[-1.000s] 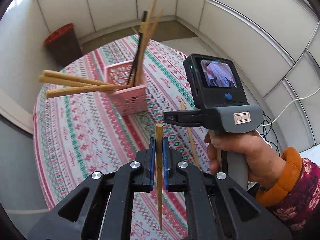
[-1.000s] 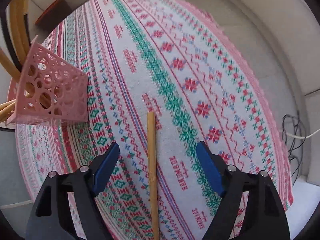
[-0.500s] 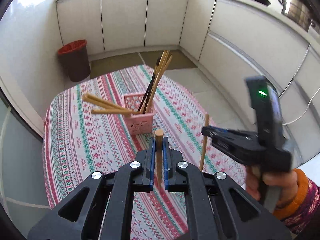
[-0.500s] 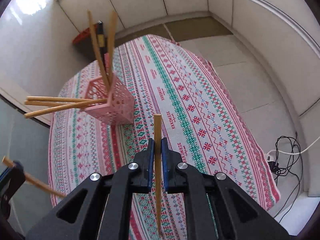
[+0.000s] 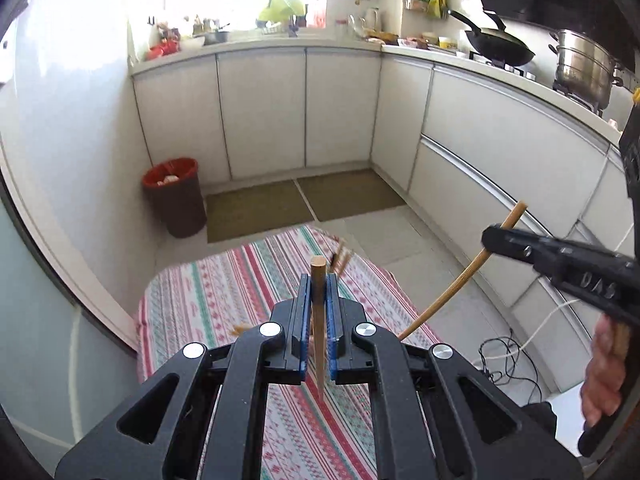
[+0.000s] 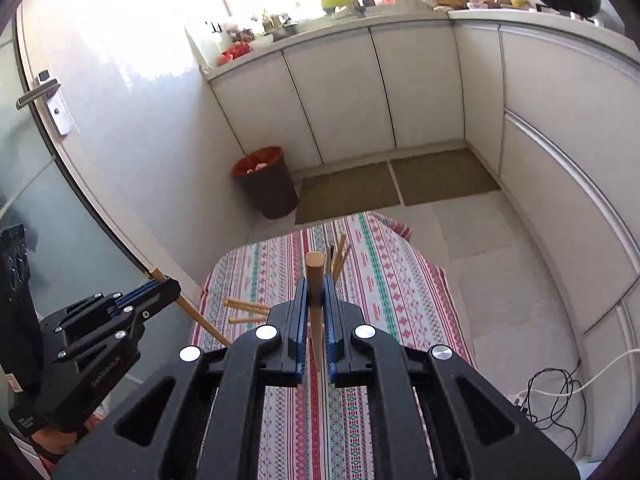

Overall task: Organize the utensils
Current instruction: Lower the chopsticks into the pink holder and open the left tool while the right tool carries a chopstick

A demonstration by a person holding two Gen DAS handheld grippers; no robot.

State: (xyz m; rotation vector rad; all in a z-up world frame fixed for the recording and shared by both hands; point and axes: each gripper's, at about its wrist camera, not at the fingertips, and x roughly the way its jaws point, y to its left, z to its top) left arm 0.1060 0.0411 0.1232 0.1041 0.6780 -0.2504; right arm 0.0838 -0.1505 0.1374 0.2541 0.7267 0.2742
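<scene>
My left gripper [image 5: 318, 286] is shut on a wooden chopstick [image 5: 319, 320] that stands upright between the blue pads, high above the table. My right gripper [image 6: 315, 286] is shut on another wooden chopstick [image 6: 314, 304]. Each gripper shows in the other's view, the right gripper [image 5: 490, 240] with its chopstick [image 5: 460, 280], the left gripper [image 6: 160, 286] with its chopstick [image 6: 200, 320]. The pink basket is mostly hidden behind the fingers; only the tips of the chopsticks in it [image 6: 338, 258] and several lying sideways [image 6: 248, 308] show below.
The round table with a patterned red, green and white cloth [image 5: 224, 300] lies far below. A red-lined bin [image 5: 174, 196] stands on the floor by the wall. White cabinets [image 5: 264, 112] ring the room. Cables [image 6: 552, 396] lie on the floor at right.
Both grippers have risen well above the table with their chopsticks. One second ago the right gripper was open over a chopstick on the cloth; it has since shut on it and lifted it.
</scene>
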